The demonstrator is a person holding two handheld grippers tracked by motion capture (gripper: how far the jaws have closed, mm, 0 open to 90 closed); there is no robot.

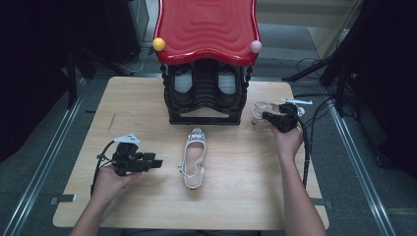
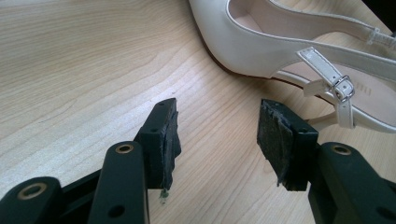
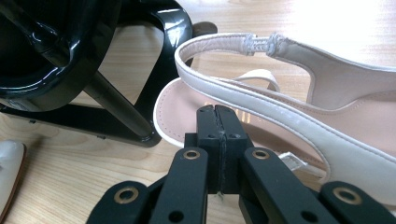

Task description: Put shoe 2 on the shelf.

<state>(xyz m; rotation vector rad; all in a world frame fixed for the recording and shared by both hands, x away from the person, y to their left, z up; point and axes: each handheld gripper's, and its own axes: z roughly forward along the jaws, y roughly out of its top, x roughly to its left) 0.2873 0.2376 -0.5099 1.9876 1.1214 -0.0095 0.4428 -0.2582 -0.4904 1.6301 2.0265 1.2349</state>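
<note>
A white slingback shoe [image 1: 193, 157] lies in the middle of the wooden table [image 1: 137, 108], toe toward the rack. My left gripper [image 1: 157, 163] rests to its left and points at it. Its jaws are open, with bare wood between the pads [image 2: 217, 135], and the shoe's side and buckled strap [image 2: 252, 46] are just beyond. A second pale shoe [image 1: 258, 109] sits at the right, beside the rack. My right gripper [image 1: 265, 116] is at that shoe, jaws shut pad to pad [image 3: 217, 108], tips right against the shoe's strap [image 3: 327, 140]. I cannot tell whether they pinch it.
A black shoe rack [image 1: 206, 93] with a red wavy top [image 1: 206, 27] stands at the table's far middle, with dark shoes [image 1: 183, 81] inside. Its glossy black leg [image 3: 93, 60] is just left of my right gripper. Cables [image 1: 307, 147] trail along the right edge.
</note>
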